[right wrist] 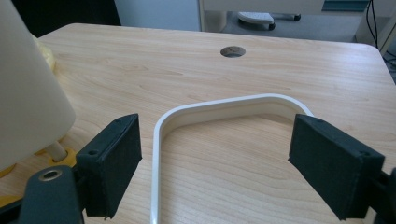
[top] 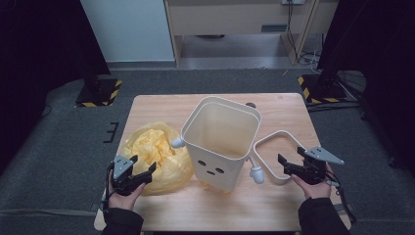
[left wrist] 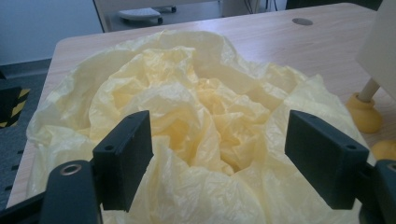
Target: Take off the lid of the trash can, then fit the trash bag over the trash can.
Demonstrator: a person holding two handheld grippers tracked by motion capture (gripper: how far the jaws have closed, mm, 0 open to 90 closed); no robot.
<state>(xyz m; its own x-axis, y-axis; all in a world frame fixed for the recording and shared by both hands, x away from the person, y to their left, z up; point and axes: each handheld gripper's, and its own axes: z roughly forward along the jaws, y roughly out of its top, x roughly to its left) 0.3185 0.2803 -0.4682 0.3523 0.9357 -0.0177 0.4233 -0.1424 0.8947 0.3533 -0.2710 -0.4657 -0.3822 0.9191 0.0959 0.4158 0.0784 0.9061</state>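
Yellow bag (top: 154,156) lies crumpled at nine o'clock of the bin (top: 221,142) on the worktop (top: 161,105), so bring your left gripper (top: 142,175), fingers apart, onto its rim, right gripper (top: 288,165) likewise apart.

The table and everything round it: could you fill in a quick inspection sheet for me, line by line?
Surface: wooden table, with a round hole near the far edge.
Job's things: crumpled yellow bag; cream bin upright with a face on its front; white rim ring lying flat.
Clutter: nothing seen.
Tongs: left tongs open over the bag; right tongs open over the ring.
Cables: some by the far wall.
Surroundings: grey carpet, striped stand bases.
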